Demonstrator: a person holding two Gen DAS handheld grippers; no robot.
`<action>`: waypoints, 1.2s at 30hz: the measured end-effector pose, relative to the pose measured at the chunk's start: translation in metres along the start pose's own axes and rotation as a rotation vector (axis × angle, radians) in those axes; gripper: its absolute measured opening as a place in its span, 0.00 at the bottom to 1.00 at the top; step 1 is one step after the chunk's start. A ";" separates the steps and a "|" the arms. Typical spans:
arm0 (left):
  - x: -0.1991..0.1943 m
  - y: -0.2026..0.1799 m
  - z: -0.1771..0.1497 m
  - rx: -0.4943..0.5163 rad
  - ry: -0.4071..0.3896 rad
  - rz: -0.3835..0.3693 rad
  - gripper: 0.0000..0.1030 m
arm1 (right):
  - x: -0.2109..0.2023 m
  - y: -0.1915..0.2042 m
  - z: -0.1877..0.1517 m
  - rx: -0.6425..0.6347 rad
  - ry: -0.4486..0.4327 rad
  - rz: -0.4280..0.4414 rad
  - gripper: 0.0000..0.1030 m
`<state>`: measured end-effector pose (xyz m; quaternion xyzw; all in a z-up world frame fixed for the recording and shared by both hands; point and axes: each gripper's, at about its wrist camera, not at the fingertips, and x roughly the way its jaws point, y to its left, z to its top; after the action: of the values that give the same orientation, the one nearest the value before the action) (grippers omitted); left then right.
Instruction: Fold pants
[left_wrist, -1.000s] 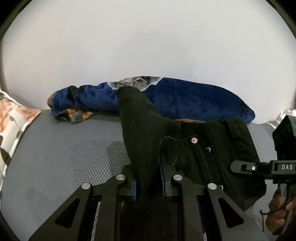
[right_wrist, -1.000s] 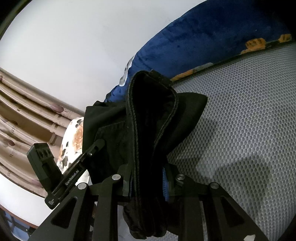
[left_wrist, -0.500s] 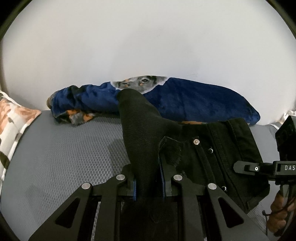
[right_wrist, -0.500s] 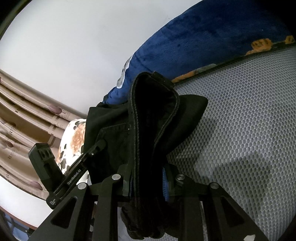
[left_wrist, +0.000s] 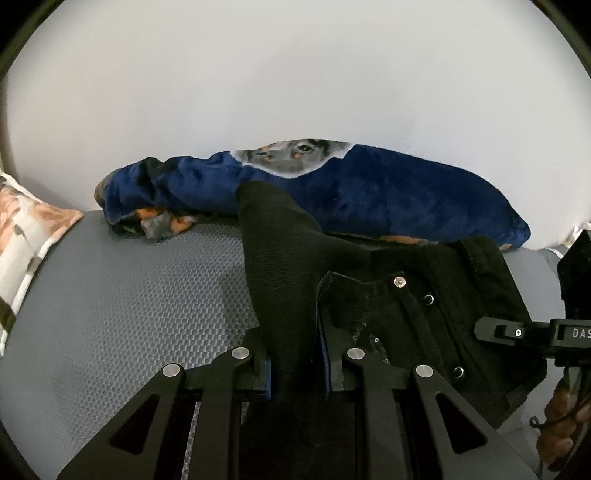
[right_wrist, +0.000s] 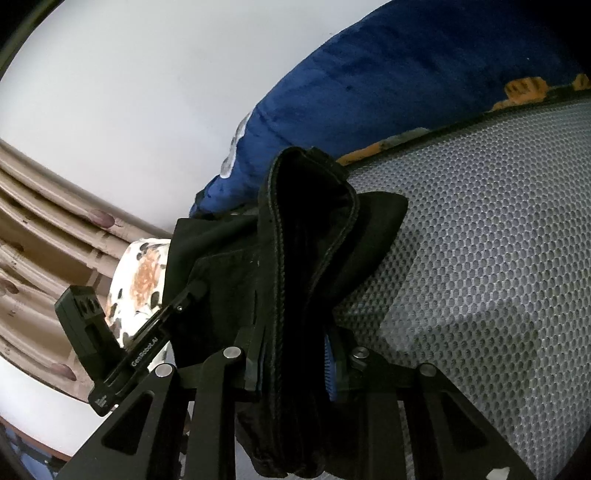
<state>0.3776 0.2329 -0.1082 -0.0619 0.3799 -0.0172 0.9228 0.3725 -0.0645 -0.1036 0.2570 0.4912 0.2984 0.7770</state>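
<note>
Left claw (left_wrist: 295, 363) clamped on pants (left_wrist: 284, 266); right claw (right_wrist: 295, 363) likewise, both angled down.

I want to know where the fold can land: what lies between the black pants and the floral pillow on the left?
Only bare grey mesh mattress between the black pants and floral pillow, in the left wrist view.

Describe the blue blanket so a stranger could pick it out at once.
Start at the grey mesh mattress and follow it back to the white wall. The blue blanket lies bunched along that back edge, behind the black pants. Unlike the pale floral pillow to its left, it is deep plush blue with an animal face printed on top.
</note>
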 end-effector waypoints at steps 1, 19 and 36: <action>0.000 0.000 -0.001 0.001 0.000 0.002 0.19 | 0.002 0.000 0.000 0.000 -0.001 -0.005 0.22; 0.017 0.009 -0.019 0.009 -0.051 0.072 0.28 | 0.035 0.024 -0.020 -0.121 -0.109 -0.208 0.22; 0.024 0.024 -0.021 -0.076 -0.048 0.070 0.44 | 0.057 0.039 -0.038 -0.222 -0.219 -0.320 0.26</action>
<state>0.3793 0.2524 -0.1426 -0.0841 0.3598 0.0313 0.9287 0.3489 0.0068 -0.1260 0.1197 0.4026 0.1936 0.8866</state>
